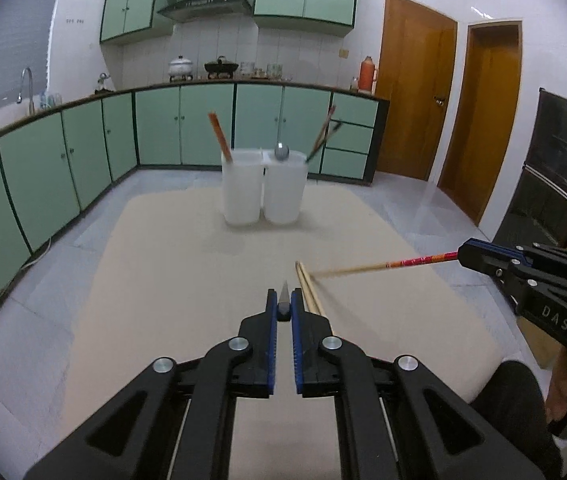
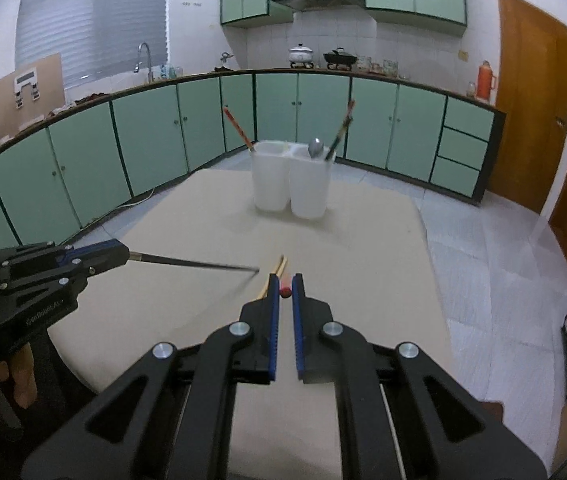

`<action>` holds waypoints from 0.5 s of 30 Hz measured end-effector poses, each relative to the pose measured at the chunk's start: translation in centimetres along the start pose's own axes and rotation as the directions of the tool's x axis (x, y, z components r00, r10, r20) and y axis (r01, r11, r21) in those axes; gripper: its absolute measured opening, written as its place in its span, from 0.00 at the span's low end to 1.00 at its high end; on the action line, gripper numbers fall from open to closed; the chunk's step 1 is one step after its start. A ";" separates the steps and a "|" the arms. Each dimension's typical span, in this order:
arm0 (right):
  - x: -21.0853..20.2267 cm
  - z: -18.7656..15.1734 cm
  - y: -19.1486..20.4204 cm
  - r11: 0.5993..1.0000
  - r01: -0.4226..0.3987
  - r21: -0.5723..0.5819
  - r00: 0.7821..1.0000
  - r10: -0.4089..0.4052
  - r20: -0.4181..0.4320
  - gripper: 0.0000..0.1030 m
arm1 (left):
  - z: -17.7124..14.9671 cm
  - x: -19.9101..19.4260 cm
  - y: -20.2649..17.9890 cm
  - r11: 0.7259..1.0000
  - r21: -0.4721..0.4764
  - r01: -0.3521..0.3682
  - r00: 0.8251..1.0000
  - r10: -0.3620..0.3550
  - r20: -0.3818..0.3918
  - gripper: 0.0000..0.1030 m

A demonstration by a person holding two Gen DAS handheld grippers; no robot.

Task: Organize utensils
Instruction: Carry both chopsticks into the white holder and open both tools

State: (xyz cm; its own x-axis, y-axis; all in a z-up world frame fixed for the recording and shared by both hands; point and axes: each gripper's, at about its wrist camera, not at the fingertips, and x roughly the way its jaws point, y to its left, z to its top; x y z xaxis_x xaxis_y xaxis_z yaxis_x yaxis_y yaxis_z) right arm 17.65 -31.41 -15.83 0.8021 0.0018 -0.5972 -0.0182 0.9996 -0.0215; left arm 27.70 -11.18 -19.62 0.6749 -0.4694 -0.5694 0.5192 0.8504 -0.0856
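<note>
My left gripper point(image 1: 283, 299) is shut on a black chopstick point(image 2: 195, 263) with a silver end, held above the beige table point(image 1: 163, 280). From the right wrist view the left gripper point(image 2: 125, 256) shows at the left, the stick pointing right. My right gripper point(image 2: 285, 285) is shut on a wooden chopstick with a red top point(image 1: 387, 266); its red end point(image 2: 284, 291) shows between the pads. The right gripper point(image 1: 461, 254) enters from the right. Two plain wooden chopsticks point(image 1: 308, 286) lie on the table below both.
Two white tubs point(image 1: 242, 190) point(image 1: 285, 190) stand side by side at the table's far end. The left one holds an orange-red chopstick point(image 1: 219, 136); the right holds a metal spoon point(image 1: 281, 151) and dark chopsticks point(image 1: 323, 132). Green cabinets ring the room. A person's hand point(image 2: 19, 376) holds the left grip.
</note>
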 end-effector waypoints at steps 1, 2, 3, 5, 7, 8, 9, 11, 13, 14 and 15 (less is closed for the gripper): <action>0.1 0.9 -0.1 1.000 -0.002 -0.014 1.000 0.002 -0.002 0.05 | 0.4 0.1 0.0 1.000 0.006 0.001 1.000 -0.001 -0.001 0.06; 0.4 1.7 -0.1 1.000 -0.005 -0.029 1.000 0.005 -0.008 0.05 | 1.0 0.2 0.1 1.000 0.011 0.003 1.000 -0.003 -0.004 0.06; 0.8 2.6 -0.2 0.999 -0.006 -0.045 1.000 0.006 -0.013 0.05 | 1.7 0.3 0.2 1.000 0.012 0.008 1.000 -0.008 -0.008 0.06; 1.1 4.0 -0.1 0.998 -0.008 -0.066 1.000 0.007 -0.016 0.05 | 2.9 0.6 0.6 1.000 0.014 0.021 1.000 -0.021 -0.018 0.06; 2.1 6.0 -0.1 0.996 -0.019 -0.086 0.999 0.016 -0.029 0.05 | 4.1 1.0 0.7 0.999 0.026 0.021 0.999 -0.020 -0.029 0.06; 2.5 6.7 -0.1 0.995 -0.024 -0.094 0.999 0.020 -0.036 0.05 | 5.0 1.3 0.8 0.999 0.034 0.023 0.999 -0.021 -0.032 0.06; 2.9 7.6 -0.2 0.995 -0.021 -0.099 0.999 0.018 -0.034 0.05 | 5.5 1.5 1.0 0.999 0.036 0.026 0.999 -0.025 -0.033 0.06; 3.9 8.9 -0.1 0.993 -0.030 -0.115 0.999 0.024 -0.046 0.05 | 6.8 2.3 1.5 0.999 0.035 0.037 0.998 -0.036 -0.047 0.06; 4.8 10.0 -0.1 0.991 -0.036 -0.129 0.997 0.028 -0.066 0.05 | 7.6 3.1 2.1 0.998 0.030 0.047 0.997 -0.045 -0.063 0.06; 5.1 10.7 -0.1 0.990 -0.043 -0.137 0.996 0.033 -0.077 0.05 | 8.3 3.5 2.3 0.998 0.032 0.049 0.997 -0.047 -0.068 0.07; 5.6 11.5 -0.2 0.989 -0.047 -0.140 0.995 0.035 -0.089 0.05 | 8.8 3.7 2.4 0.998 0.033 0.053 0.996 -0.050 -0.074 0.07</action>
State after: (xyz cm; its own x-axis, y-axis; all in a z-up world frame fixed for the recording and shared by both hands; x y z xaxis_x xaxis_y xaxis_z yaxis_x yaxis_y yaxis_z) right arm 29.01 -31.25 -9.93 0.7445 0.0340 -0.6668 -0.1393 0.9846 -0.1053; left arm 36.09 -12.93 -14.72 0.6075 -0.4927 -0.6230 0.5713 0.8160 -0.0883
